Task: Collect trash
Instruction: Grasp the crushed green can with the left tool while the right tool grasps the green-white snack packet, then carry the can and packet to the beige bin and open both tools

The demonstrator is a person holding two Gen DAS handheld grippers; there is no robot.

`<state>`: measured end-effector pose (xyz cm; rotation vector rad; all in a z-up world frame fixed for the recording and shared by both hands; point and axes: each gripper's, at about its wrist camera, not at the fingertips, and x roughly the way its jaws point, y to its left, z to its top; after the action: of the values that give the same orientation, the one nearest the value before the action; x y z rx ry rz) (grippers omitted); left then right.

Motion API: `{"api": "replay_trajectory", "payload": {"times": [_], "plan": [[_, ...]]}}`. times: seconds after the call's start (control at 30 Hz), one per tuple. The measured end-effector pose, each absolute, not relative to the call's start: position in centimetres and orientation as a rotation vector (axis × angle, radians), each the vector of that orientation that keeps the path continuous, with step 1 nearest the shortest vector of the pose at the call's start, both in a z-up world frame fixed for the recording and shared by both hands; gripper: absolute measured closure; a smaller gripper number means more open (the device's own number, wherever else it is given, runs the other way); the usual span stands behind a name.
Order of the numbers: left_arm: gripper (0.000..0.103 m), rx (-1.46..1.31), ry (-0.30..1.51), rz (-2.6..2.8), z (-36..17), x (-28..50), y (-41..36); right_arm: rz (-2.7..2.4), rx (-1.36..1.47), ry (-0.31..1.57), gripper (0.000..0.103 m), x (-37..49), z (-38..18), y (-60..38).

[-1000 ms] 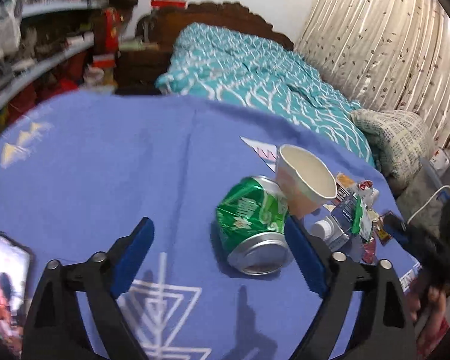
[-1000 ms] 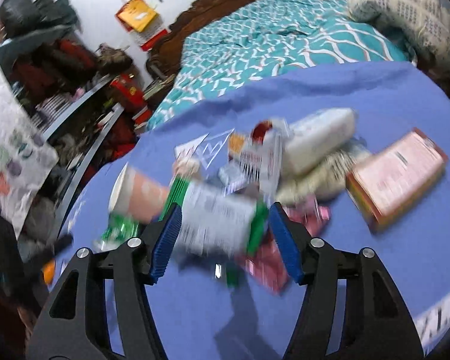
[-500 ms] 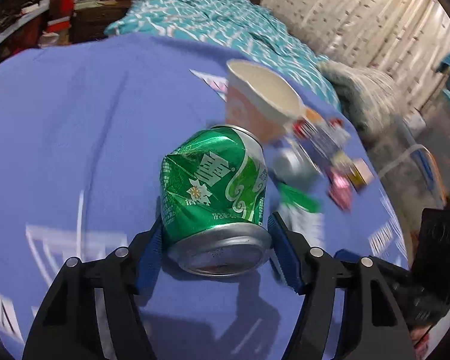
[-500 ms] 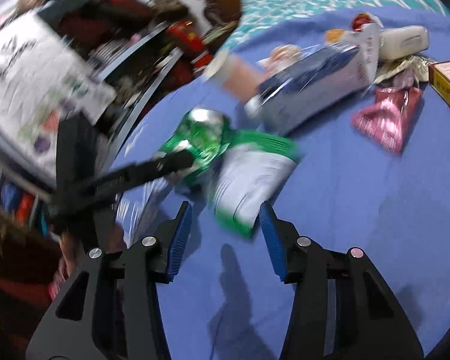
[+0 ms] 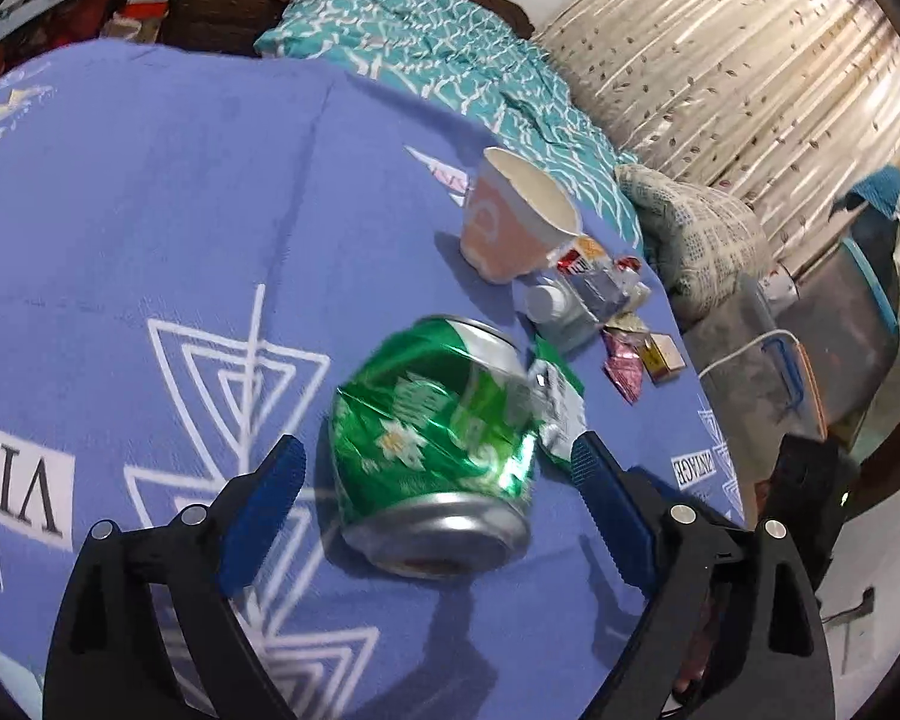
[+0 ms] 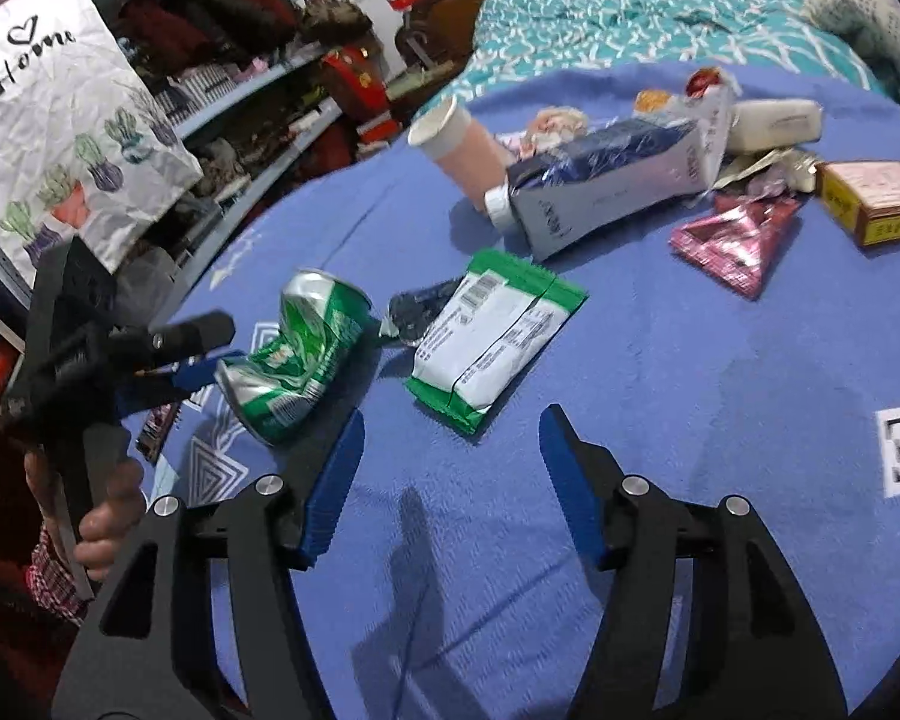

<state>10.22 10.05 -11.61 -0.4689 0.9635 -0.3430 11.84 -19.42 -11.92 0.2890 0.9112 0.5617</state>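
Left gripper (image 5: 435, 468) spread wide around one crushed green can (image 5: 435, 438), not clamping. Right gripper (image 6: 450, 450) open, empty, near one green wrapper (image 6: 495, 339). One paper cup (image 6: 459, 150).

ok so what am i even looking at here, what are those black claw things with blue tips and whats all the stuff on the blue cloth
No robot: a person holds a two-finger gripper in each hand, each carrying its own fisheye camera. One picture looks along the left gripper, open around a crushed green drink can. The other looks along the right gripper, open and empty, near a green-and-white snack wrapper. On the blue patterned cloth also lie a pink paper cup, a blue-and-white carton, a pink foil packet and a small cardboard box.
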Motion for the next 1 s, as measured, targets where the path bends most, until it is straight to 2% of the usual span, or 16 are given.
{"api": "replay_trajectory", "payload": {"times": [0.23,0.33,0.4,0.43,0.47,0.5,0.57,0.67,1.0], "plan": [[0.032,-0.501,1.011,-0.39,-13.1,11.9,10.4,0.47,0.123,0.917,0.039,12.6,-12.3,-16.3],[0.034,-0.47,1.008,-0.403,-13.0,11.9,9.6,0.427,0.01,0.915,0.037,12.9,-12.4,-14.6],[0.041,-0.46,1.015,-0.417,-13.2,11.7,9.2,0.411,-0.026,0.914,0.037,13.2,-12.6,-14.1],[0.043,-0.453,1.015,-0.424,-13.2,11.7,8.9,0.412,-0.033,0.913,0.04,13.3,-12.7,-14.0],[0.047,-0.448,1.011,-0.429,-13.2,11.5,8.8,0.411,-0.038,0.907,0.057,13.2,-12.6,-14.1],[0.05,-0.442,1.005,-0.435,-13.1,11.3,8.6,0.406,-0.042,0.902,0.07,13.1,-12.7,-14.4],[0.063,-0.425,0.997,-0.455,-12.9,10.9,7.9,0.419,-0.005,0.896,0.081,12.9,-12.6,-15.1],[0.072,-0.399,0.987,-0.494,-12.2,10.1,6.4,0.396,0.031,0.851,0.085,11.6,-12.0,-16.6],[0.077,-0.336,0.972,-0.62,-9.7,9.8,-0.4,0.21,0.211,0.728,0.085,6.0,-9.9,-27.1]]}}
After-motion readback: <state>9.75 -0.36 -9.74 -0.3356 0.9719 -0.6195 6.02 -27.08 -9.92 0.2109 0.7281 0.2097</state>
